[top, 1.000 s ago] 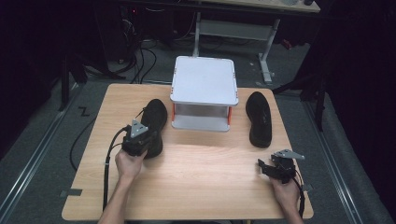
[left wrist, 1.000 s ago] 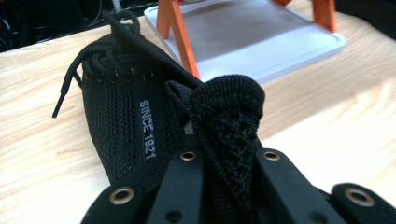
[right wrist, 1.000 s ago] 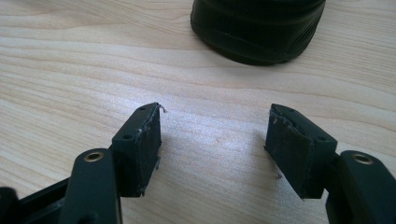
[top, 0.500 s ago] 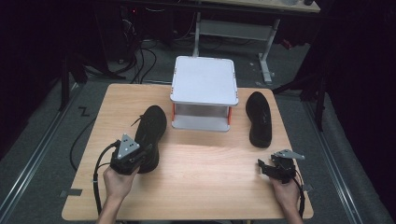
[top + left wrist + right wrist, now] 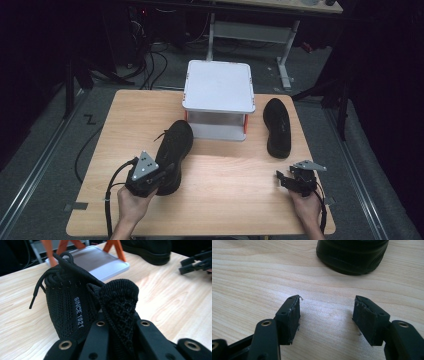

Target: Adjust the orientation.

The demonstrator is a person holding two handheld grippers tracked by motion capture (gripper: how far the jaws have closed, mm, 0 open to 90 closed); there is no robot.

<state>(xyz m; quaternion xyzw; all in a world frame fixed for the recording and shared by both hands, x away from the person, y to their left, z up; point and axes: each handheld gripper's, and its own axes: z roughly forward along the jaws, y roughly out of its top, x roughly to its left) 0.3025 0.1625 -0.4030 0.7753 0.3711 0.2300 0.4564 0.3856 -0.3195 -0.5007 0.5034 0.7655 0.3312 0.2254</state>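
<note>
Left gripper (image 5: 162,176) in the high view is clamped on the heel of the black knit shoe (image 5: 174,150), near the front left of the wooden table (image 5: 235,200). That shoe's toe points toward the white two-tier stand (image 5: 218,95) at the table's back middle. A second black shoe (image 5: 277,127) lies right of the stand, close to the right edge. Bare wood spreads between the two hands; the right gripper (image 5: 282,180) sits low near the front right corner, jaws apart with nothing between them.

From the left gripper view, its jaws pinch the shoe's heel collar (image 5: 117,305), and white letters on the shoe's side read "SINCE 1921" (image 5: 78,312). The stand's lower shelf (image 5: 100,263) lies beyond the laces, and the other gripper (image 5: 196,263) shows at far right.

From the right gripper view, the pads (image 5: 290,317) stand wide over bare wood, having just closed a little, with the second shoe's rounded end (image 5: 352,255) ahead.

Compared with a second ago, the held shoe and left hand have shifted toward the person and leftward, away from the stand.
</note>
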